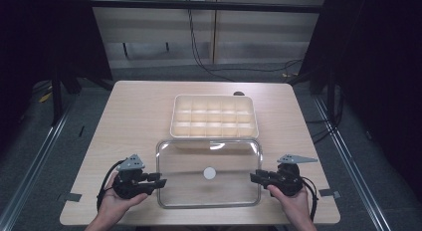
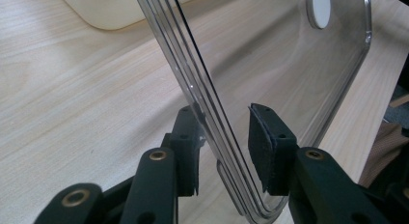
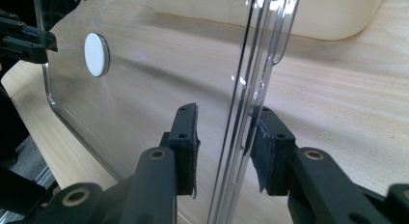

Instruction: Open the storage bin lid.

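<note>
A clear plastic lid (image 1: pixel 189 166) with a white round disc (image 1: pixel 209 173) at its middle lies flat on the wooden table, near the front edge. My left gripper (image 1: pixel 160 182) is at the lid's left edge and my right gripper (image 1: pixel 255 177) at its right edge. In the left gripper view the lid's rim (image 2: pixel 212 118) runs between the jaws of my left gripper (image 2: pixel 224 109), and the right-hand pad (image 2: pixel 260 137) stands off it. In the right gripper view the rim (image 3: pixel 241 113) passes between the jaws of my right gripper (image 3: pixel 227 110), with a gap to the left-hand pad (image 3: pixel 188 137).
A cream box (image 1: pixel 174 116) divided into several compartments sits just behind the lid, mid-table. The table's front edge (image 1: pixel 199 222) is close under both hands. Cables lie on the floor beyond the far edge.
</note>
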The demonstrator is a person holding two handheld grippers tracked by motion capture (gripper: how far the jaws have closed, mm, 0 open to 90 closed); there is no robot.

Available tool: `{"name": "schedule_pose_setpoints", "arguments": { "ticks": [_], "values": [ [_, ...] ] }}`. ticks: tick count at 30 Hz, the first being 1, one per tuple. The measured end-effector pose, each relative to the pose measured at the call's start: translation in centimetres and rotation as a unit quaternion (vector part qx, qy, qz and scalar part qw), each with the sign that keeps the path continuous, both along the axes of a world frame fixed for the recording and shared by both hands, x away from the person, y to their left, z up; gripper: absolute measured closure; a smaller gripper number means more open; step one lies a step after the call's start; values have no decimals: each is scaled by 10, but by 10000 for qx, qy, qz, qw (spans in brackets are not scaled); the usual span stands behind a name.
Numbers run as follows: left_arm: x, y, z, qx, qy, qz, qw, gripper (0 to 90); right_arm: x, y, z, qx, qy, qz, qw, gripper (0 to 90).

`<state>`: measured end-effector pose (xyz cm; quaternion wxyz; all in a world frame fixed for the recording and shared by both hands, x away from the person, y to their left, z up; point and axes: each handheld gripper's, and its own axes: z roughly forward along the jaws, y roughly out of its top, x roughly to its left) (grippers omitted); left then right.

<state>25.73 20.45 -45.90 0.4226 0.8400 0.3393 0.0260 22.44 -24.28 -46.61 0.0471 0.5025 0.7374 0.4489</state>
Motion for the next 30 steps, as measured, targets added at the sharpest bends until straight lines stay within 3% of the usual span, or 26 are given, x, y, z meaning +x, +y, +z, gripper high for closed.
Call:
{"name": "schedule_pose_setpoints", "arguments": {
  "ticks": [8,13,25,27,30],
  "values": [
    [8,0,-6,2,191,58,9998,622,3,2,-5,-107,148,42,9998,619],
    [9,-2,-8,39,190,46,9998,609,4,2,-6,-106,180,32,9998,613],
    [16,-11,-10,303,306,-75,9990,568,10,1,-10,-236,366,-31,9990,571],
    [15,-12,-11,307,289,-38,9991,562,11,1,-11,-264,365,-37,9990,560],
    [14,-15,-13,488,203,-50,9986,545,12,1,-12,-278,400,-55,9988,556]
  ]
}}
